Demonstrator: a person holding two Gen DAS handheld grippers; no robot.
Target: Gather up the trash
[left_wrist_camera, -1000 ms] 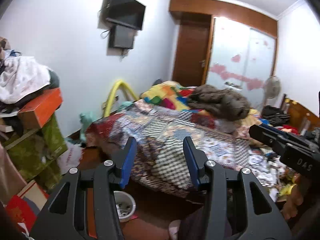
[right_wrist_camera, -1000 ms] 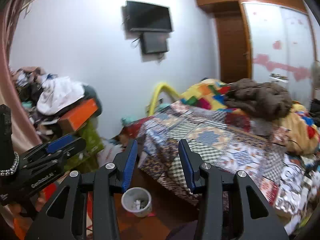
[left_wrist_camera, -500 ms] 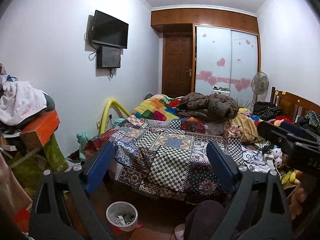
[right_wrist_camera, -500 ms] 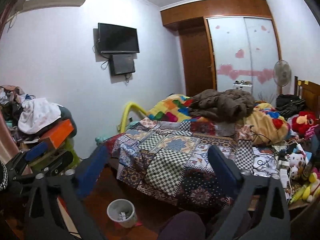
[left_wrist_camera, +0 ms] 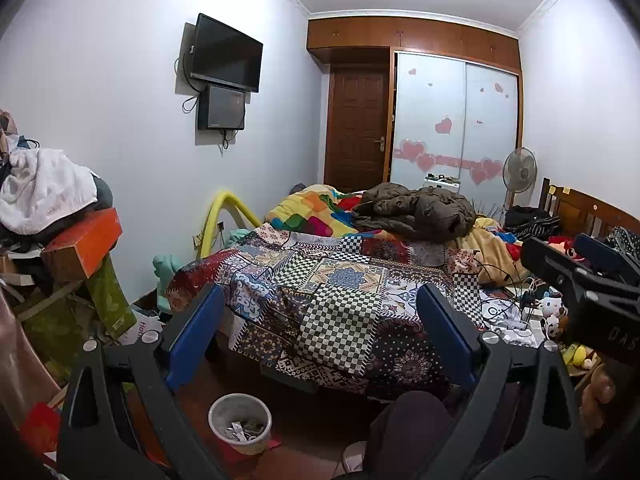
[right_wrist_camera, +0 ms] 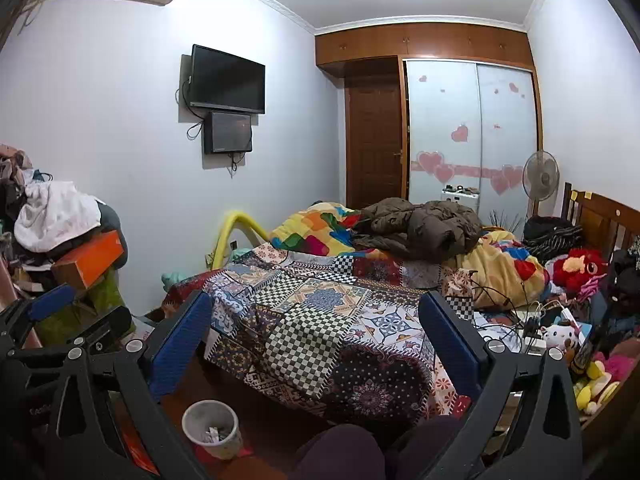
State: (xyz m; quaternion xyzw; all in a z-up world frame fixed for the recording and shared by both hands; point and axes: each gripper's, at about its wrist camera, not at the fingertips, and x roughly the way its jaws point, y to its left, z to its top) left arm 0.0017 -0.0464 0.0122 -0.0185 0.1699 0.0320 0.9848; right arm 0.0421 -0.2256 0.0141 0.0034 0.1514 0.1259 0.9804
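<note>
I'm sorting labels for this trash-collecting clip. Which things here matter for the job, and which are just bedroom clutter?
For the job:
- white trash bin on the floor, scraps already inside
- left gripper, open, empty
- right gripper, open, empty

Just lying about:
- patchwork bedspread
- brown jacket
- orange box
- wall TV
- standing fan
- red plush toy

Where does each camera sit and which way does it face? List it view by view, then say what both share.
Left wrist: on the left gripper, looking across the patchwork bed toward the door; its blue fingers stand wide apart, the right gripper juts in at the right edge, and a knee shows below.
Right wrist: on the right gripper, facing the same way; the left gripper shows at the left edge.
Shared: bed, wall TV, floor bin.
</note>
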